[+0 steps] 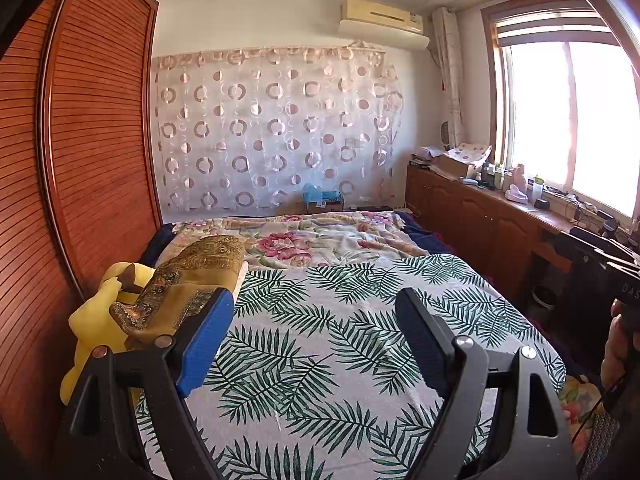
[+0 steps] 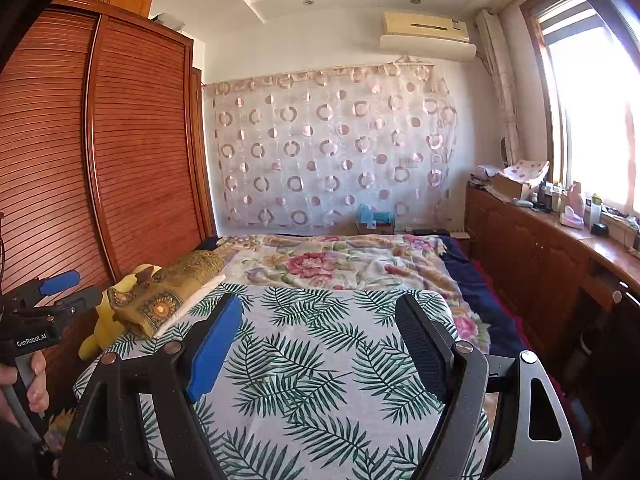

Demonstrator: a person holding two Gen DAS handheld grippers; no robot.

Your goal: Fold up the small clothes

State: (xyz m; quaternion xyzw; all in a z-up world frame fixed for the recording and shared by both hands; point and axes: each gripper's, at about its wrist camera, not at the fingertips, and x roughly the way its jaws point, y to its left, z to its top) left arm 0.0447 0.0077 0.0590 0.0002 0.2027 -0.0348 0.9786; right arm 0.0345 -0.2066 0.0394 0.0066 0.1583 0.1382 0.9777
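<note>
Both tools, left tool and right tool, hover empty with jaws wide over the leaf-print sheet, probably readying a pick; the gold-patterned cloth (apparently folded) lies at the bed's left edge, beside a yellow plush toy.

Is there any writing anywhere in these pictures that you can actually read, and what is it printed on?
"GenRobot.AI": white letters on the black body of the left gripper, seen in the right wrist view.
"DAS": cut off at the picture's edge, on the black handheld device at the right of the left wrist view.
Air conditioner label: too small to read.
</note>
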